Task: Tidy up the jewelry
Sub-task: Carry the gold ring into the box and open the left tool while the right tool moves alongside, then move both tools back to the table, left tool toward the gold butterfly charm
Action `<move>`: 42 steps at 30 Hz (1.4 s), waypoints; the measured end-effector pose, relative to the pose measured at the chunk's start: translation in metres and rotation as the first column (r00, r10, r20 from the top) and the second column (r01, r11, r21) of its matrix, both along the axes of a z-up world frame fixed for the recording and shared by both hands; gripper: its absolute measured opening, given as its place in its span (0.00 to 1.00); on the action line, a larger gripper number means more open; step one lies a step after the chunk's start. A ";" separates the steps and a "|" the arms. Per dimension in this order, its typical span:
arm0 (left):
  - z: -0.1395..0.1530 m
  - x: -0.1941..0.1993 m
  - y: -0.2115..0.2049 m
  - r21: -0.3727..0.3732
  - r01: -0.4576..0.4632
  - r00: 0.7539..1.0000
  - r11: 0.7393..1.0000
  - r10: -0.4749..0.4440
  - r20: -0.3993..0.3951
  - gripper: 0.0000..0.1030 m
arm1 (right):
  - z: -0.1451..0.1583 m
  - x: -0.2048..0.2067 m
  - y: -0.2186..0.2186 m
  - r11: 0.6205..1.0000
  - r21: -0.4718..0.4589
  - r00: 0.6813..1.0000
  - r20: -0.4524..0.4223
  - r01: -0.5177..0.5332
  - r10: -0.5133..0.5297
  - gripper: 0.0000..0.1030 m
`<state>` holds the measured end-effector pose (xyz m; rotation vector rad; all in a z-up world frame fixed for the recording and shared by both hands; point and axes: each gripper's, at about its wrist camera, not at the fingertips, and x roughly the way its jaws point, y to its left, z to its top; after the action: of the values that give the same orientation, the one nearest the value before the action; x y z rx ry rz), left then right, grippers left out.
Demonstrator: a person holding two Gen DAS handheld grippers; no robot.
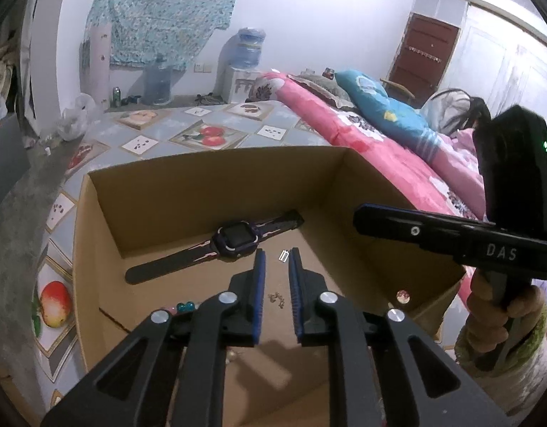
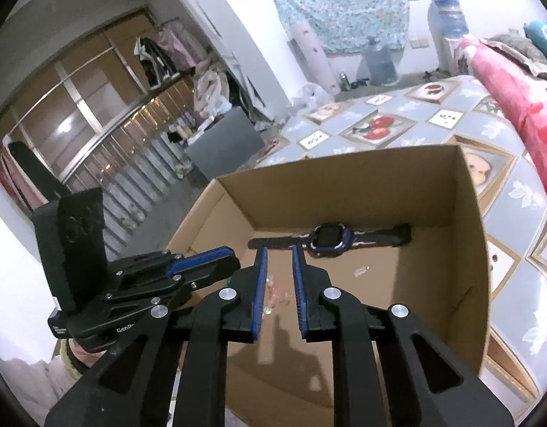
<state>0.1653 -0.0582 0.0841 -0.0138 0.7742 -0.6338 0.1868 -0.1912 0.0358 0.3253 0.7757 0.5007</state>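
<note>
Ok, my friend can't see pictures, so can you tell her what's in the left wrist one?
A cardboard box sits open on a fruit-patterned mat, holding a purple smartwatch and a few tiny trinkets. The left gripper hovers over it, fingers slightly apart and holding nothing. The right gripper reaches in from the right, beside a pink bed.

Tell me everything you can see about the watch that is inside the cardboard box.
The smartwatch has a squarish dark screen in a purple case with pale trim. Its two straps look like rubber, black outside with pinkish marks near the case. It lies flat and unbuckled, straps stretched out straight, face up, on the floor of the cardboard box, along the far wall. Only the box floor touches it. No gripper holds it, and the small jewelry pieces lie apart from it, nearer the camera.
</note>
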 end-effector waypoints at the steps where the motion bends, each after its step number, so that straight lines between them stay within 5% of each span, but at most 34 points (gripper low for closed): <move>1: 0.000 -0.001 0.001 -0.004 -0.001 1.000 1.000 0.002 0.003 0.13 | 0.002 -0.002 -0.002 1.000 0.004 1.000 0.004 0.003 -0.003 0.15; 10: 0.017 -0.022 0.011 -0.040 -0.012 0.998 0.999 0.014 0.057 0.13 | 0.023 -0.040 -0.020 0.999 0.040 0.995 0.093 0.030 -0.033 0.16; 18: 0.026 -0.080 0.033 -0.058 0.037 0.989 0.998 -0.029 0.143 0.13 | 0.029 -0.101 -0.024 0.999 0.036 0.980 0.197 -0.012 0.005 0.27; 24: 0.014 -0.127 0.036 -0.042 0.106 0.983 0.994 -0.098 0.153 0.13 | 0.012 -0.138 -0.021 0.999 0.020 0.982 0.182 -0.047 0.043 0.28; 34: -0.052 -0.153 0.001 -0.047 0.177 0.982 0.983 -0.180 -0.053 0.13 | -0.045 -0.152 -0.021 1.000 0.021 1.000 -0.006 0.021 -0.021 0.29; 42: -0.093 -0.135 -0.030 0.060 0.141 0.982 0.988 -0.132 -0.138 0.13 | -0.075 -0.149 -0.014 0.995 -0.048 0.993 -0.072 0.090 -0.093 0.29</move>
<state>0.0300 -0.0880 -0.0087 0.0619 0.9319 -0.7417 0.0380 -0.2056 -0.0396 0.3380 0.8391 0.3859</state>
